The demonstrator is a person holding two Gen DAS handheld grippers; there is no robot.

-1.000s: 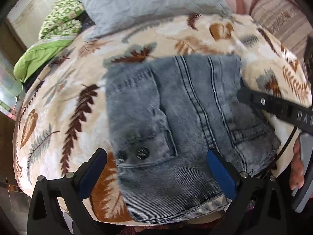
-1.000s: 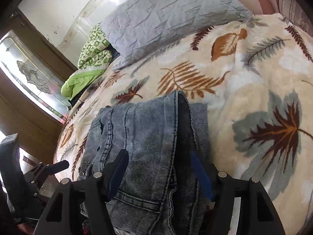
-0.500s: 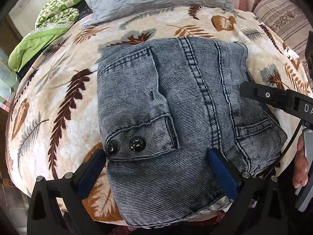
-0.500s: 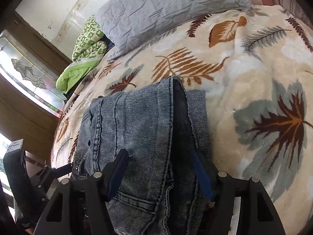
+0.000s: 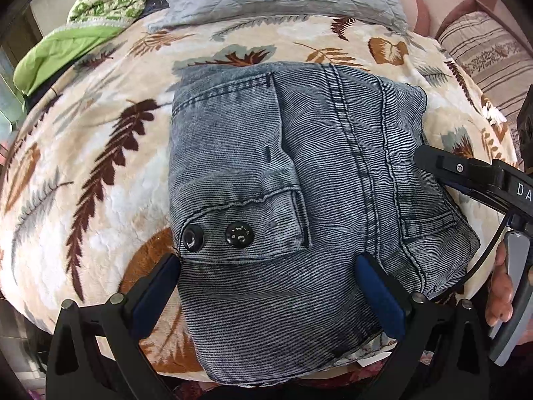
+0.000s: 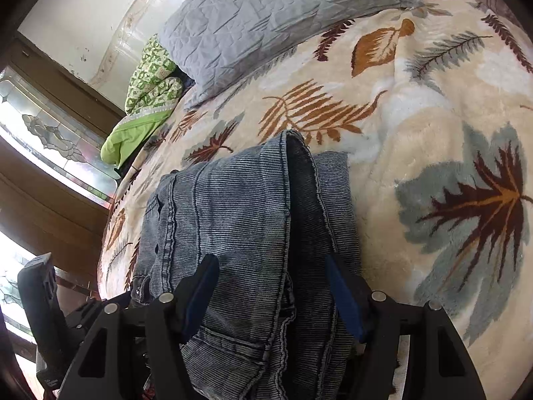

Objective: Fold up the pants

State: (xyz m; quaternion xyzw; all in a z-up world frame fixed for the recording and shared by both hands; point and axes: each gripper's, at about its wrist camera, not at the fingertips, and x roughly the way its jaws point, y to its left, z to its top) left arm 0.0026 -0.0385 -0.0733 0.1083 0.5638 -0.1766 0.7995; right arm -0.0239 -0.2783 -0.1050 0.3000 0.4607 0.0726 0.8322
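Both jaws spread, gripping nothing: left gripper (image 5: 266, 286) straddling pants (image 5: 299, 183) near waistband, right gripper (image 6: 271, 286) over 2 stacked layers. Press flat, square edges, avoid snagging.

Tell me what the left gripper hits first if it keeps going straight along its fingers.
Most likely the folded jeans: the left gripper points steeply down at them, open fingers astride the near edge. The leaf-print blanket lies beneath.

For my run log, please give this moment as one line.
stage: pants folded into a bundle on bedspread | left tool: open over near edge | right tool: open astride side fold
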